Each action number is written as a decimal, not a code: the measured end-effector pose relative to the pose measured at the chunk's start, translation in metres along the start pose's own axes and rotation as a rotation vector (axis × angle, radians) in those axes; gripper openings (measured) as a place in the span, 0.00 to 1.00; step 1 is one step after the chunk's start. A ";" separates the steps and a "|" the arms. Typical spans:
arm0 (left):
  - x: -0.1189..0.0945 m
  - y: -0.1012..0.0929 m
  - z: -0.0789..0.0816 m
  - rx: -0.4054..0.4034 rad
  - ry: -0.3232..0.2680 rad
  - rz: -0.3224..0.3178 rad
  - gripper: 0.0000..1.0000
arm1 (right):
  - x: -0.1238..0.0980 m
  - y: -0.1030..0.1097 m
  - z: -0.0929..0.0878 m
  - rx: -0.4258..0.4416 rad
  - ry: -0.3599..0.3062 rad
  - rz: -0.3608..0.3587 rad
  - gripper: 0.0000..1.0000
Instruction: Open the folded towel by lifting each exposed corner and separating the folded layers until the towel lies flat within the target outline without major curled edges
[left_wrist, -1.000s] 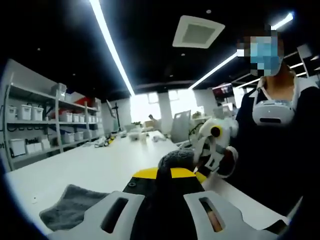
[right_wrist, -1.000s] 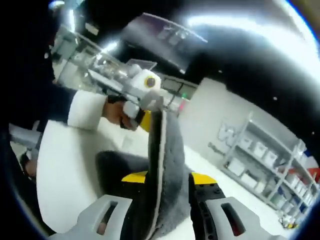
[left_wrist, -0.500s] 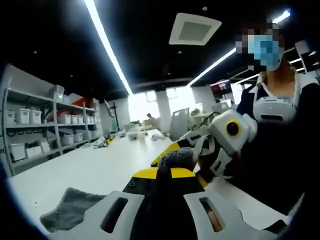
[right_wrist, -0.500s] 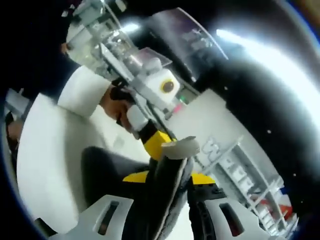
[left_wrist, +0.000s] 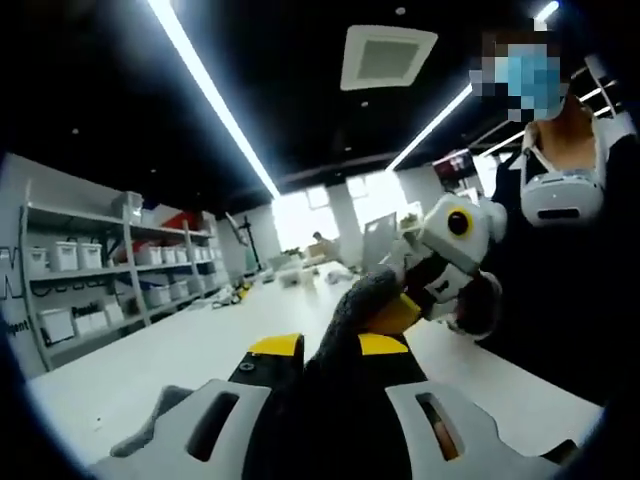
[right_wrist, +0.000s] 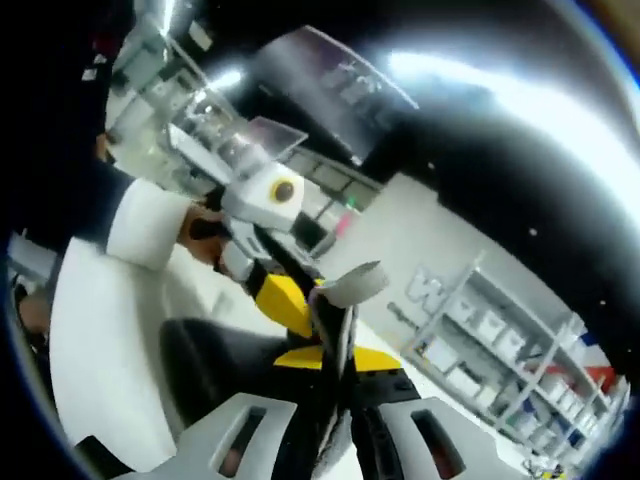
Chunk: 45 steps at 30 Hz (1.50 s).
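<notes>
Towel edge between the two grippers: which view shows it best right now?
The right gripper view: the towel edge rises from the right gripper toward the left gripper. The left gripper view shows a dark bunch of cloth at its own jaws, reaching toward the other gripper.

The grey towel (left_wrist: 365, 330) rose from the lower centre of the left gripper view as a dark, fuzzy fold, a loose part lying at lower left. In the right gripper view it (right_wrist: 335, 350) stood edge-on at lower centre, its pale hem curled over on top.
</notes>
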<state>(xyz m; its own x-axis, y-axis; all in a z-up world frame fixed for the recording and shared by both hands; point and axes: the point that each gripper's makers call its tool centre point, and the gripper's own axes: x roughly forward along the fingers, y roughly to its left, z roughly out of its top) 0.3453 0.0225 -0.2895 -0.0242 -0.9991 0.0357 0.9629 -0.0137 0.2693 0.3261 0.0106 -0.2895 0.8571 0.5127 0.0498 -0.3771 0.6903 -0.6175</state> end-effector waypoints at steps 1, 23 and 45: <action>0.000 0.001 -0.001 0.008 0.002 0.005 0.21 | -0.001 -0.003 0.000 0.040 -0.005 0.000 0.00; -0.039 0.063 -0.079 -0.118 0.296 0.284 0.23 | -0.022 -0.067 -0.052 0.521 0.006 -0.048 0.00; -0.052 0.066 -0.135 -0.182 0.554 0.315 0.22 | -0.041 -0.099 -0.106 0.609 0.101 -0.144 0.01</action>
<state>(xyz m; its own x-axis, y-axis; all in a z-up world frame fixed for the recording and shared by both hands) 0.4464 0.0680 -0.4040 0.3614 -0.8288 -0.4273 0.9324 0.3248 0.1586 0.3649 -0.1326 -0.3137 0.9318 0.3628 0.0068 -0.3620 0.9308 -0.0509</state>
